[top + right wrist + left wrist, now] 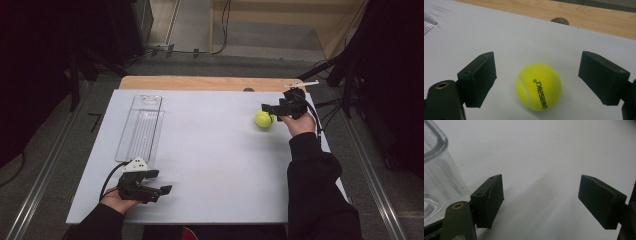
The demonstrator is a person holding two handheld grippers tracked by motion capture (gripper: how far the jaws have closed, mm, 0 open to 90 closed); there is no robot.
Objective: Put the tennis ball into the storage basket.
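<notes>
High view: white table (210,165) takes up most of the frame, with a wooden strip (200,83) along its 12 o'clock edge. Clear plastic tray (140,127) lies lengthwise toward 10 o'clock, long axis running 12 to 6.

Left gripper (159,182) sits at about 7 o'clock, near the table's front edge, just past the tray's 6 o'clock end. Left gripper view: jaws spread wide, bare table between them, tray corner (434,170) close beside one jaw at 9 o'clock. Released, nothing held.

Right gripper (267,110) is at about 2 o'clock, held by a hand in a black sleeve (315,185).

Tennis ball (263,119) rests on the table at 2 o'clock, just at the right gripper's tips. Right gripper view: yellow ball (538,86), marked "kawasaki", sits between the spread jaws with a gap on each side, touching neither. Claw released.
</notes>
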